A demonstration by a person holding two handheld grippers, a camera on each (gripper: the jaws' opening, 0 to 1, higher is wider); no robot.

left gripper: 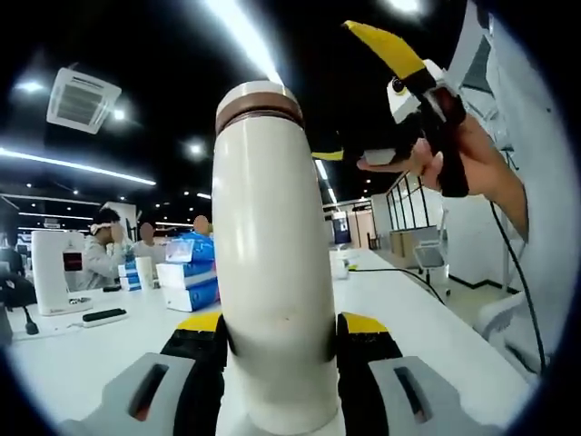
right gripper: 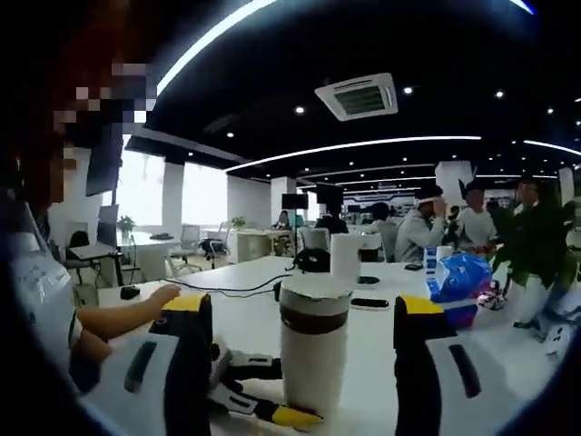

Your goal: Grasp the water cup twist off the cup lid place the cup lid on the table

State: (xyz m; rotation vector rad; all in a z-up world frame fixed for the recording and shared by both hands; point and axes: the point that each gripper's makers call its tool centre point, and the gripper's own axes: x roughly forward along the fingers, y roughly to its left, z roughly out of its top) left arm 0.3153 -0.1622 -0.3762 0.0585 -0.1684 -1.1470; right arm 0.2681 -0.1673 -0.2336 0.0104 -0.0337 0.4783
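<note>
One water cup (left gripper: 272,263) is what I am working on, a cream cylinder standing upright over the white table (left gripper: 436,336), and in the left gripper view I am holding it low on its body with the left gripper (left gripper: 281,341), whose two yellow-tipped black jaws are pressing against its left and right sides. One cup lid (left gripper: 258,102) is sitting on top of the cup, cream above a brown band, so it is not yet off. Going left to right in that view, I am seeing one white box-shaped appliance (left gripper: 50,268) at the far left of the table, one dark flat device (left gripper: 103,315) lying beside it, two seated people behind, and a stack of blue-and-white boxes (left gripper: 189,272) just left of the cup. Up at the right, I am seeing the right gripper (left gripper: 363,100) raised above and beside the lid, apart from it, with a hand (left gripper: 472,159) on its grip and one yellow jaw tip pointing up-left. In the right gripper view its two jaws are standing wide apart at either side of the picture, with the cup (right gripper: 313,350) between them, farther off, and nothing touching them. Below left of the cup there, I am seeing the left gripper (right gripper: 259,386) closed on the cup's base. One blue bag (right gripper: 458,272) is lying further right on the table (right gripper: 245,318), and about four people are gathered behind it.
</note>
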